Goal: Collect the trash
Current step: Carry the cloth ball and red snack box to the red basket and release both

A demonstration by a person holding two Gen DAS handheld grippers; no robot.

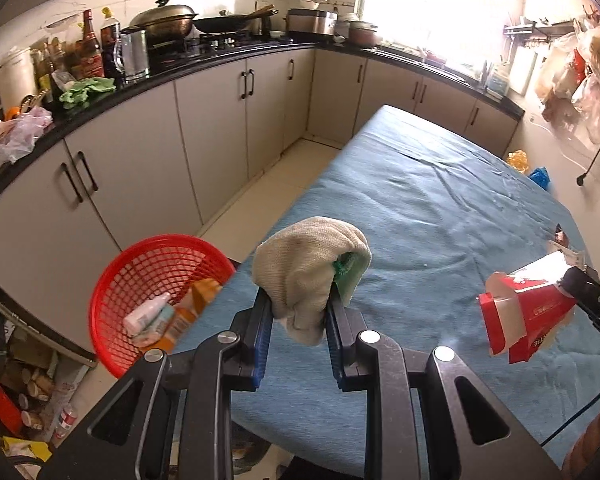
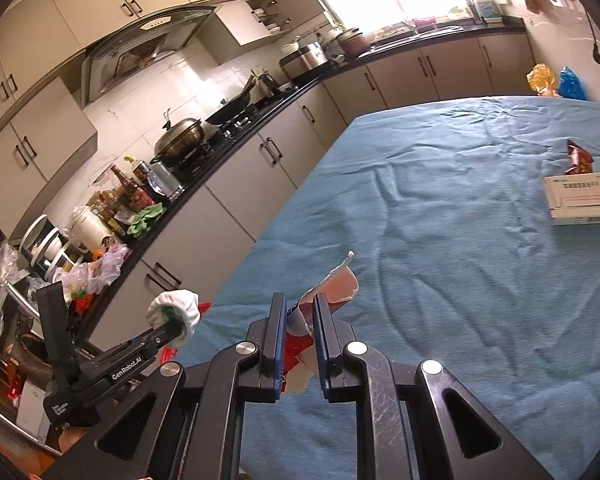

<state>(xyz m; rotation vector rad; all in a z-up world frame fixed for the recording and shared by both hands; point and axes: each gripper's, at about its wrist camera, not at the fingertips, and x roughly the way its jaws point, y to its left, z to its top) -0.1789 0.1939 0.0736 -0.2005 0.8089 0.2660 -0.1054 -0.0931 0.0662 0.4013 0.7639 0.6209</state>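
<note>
1. Two claws work above a tabletop point(image 1: 440, 200) covered in wrinkled blue cloth; "GenRobot.AI" is printed in white on the left claw's black body.
2. The left claw point(image 1: 298, 304) is clenched on a balled cream knit rag point(image 1: 308, 264) with green fabric tucked inside, held near the tabletop's edge.
3. The right claw point(image 2: 300, 320) grips a torn red-and-white carton point(image 1: 516, 312); its lettering is unreadable.
4. A red plastic mesh basket point(image 1: 112, 296) just beside the tabletop holds a small white bottle point(image 1: 146, 314) and orange packaging.
5. A flat white box point(image 2: 582, 200) with red print lies far right.
</note>
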